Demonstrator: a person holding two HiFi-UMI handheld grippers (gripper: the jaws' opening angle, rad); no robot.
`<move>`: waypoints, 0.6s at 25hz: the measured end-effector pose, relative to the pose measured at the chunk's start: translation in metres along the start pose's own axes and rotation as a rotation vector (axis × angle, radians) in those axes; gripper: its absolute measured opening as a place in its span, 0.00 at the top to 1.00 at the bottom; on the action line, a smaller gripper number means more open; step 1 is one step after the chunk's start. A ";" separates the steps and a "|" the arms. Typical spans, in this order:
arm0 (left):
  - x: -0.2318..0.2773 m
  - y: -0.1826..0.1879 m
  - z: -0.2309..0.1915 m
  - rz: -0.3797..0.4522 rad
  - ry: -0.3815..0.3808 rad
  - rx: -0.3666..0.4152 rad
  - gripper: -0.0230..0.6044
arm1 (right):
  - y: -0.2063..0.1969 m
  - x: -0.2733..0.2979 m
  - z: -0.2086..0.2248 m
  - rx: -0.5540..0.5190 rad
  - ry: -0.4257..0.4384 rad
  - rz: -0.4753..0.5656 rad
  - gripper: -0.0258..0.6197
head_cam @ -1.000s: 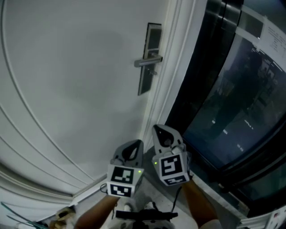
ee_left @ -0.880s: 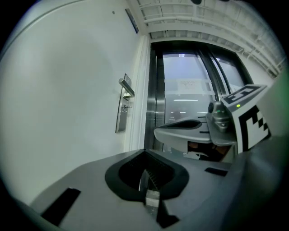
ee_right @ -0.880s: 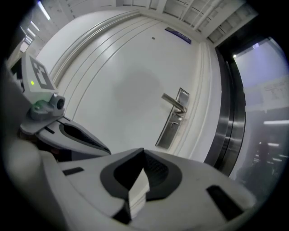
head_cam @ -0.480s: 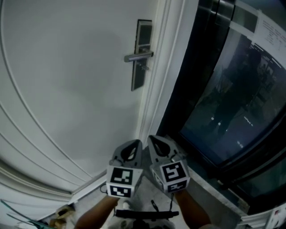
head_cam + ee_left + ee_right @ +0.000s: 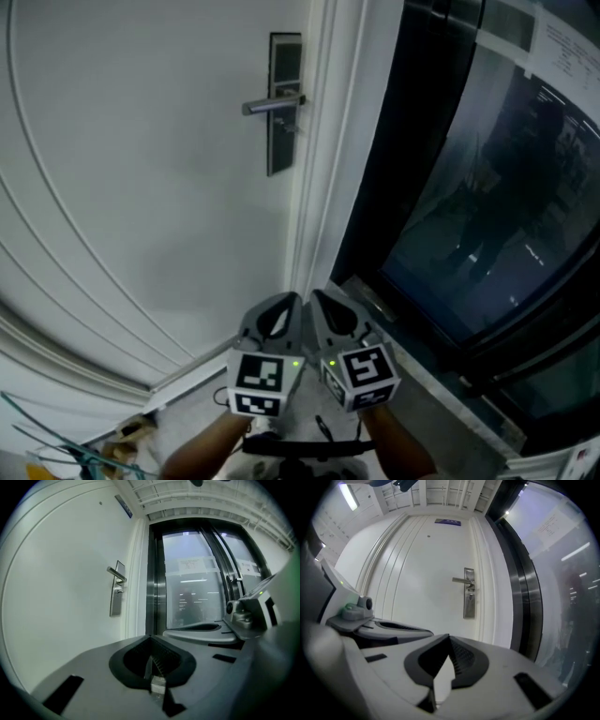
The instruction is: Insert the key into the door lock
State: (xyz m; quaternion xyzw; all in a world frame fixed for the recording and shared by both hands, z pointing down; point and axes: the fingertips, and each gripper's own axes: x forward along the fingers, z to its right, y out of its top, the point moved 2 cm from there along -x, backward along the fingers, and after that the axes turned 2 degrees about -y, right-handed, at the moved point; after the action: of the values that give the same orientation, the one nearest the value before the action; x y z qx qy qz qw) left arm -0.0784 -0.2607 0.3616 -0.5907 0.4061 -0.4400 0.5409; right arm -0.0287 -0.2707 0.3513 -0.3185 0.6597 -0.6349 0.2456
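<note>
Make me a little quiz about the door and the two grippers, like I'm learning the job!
1. True or false: the right gripper is touching the door handle.
2. Which gripper has a small metal piece, probably the key, between its jaws? A. the left gripper B. the right gripper C. neither
3. In the head view, what stands to the right of the white door?

Key: 1. False, it is held low, well away from the handle. 2. A. 3. A dark glass panel.
</note>
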 end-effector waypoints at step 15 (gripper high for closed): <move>-0.030 -0.017 0.064 -0.027 0.032 0.018 0.96 | -0.017 -0.066 0.002 0.020 0.031 0.012 0.95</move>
State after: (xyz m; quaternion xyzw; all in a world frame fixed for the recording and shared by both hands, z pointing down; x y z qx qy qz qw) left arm -0.0255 -0.2126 0.3747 -0.5841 0.4027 -0.4604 0.5336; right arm 0.0196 -0.2234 0.3623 -0.3023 0.6589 -0.6447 0.2424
